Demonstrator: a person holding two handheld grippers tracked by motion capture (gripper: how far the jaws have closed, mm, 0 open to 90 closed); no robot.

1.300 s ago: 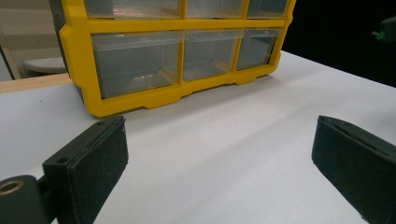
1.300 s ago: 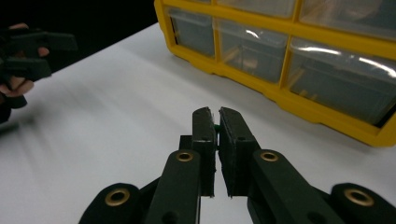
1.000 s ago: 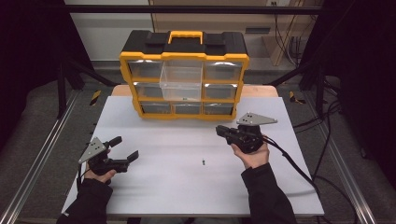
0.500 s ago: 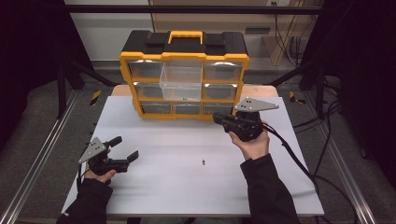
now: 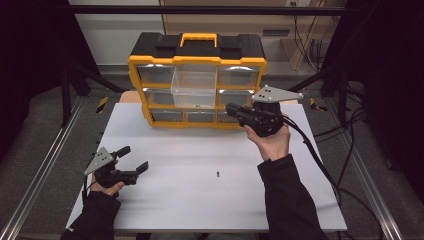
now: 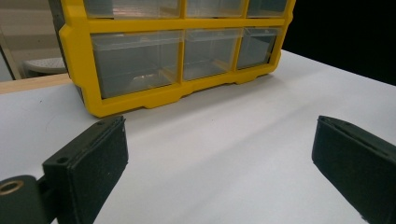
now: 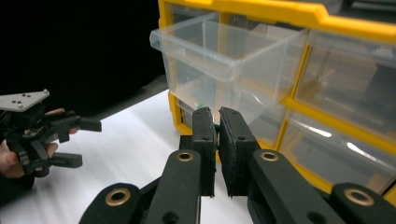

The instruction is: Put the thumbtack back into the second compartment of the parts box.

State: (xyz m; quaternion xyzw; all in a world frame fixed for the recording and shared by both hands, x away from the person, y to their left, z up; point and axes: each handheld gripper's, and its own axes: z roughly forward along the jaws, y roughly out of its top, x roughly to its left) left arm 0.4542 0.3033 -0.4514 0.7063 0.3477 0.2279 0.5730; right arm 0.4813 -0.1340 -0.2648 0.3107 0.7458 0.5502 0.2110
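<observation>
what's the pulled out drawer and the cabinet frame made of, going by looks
Pulled-out drawer: looks like clear, glossy plastic; the frame shows through its walls and its rim catches highlights.
Cabinet frame: apparently opaque yellow moulded plastic with a smooth semi-matt finish, rounded edges and a black top.

Drawer cabinet (image 5: 197, 80): upper centre of the high view, standing at the far edge of the desk (image 5: 200, 200), with one drawer (image 5: 194, 85) of its middle column pulled out toward the viewer. Right gripper (image 5: 231, 108): centre right, raised just before the cabinet's lower right drawers, below and right of the pulled-out drawer; left gripper (image 5: 134, 159): lower left, low over the desk, well apart from the cabinet. Small screw (image 5: 218, 173): on the desk, lower centre, between the two grippers.
</observation>
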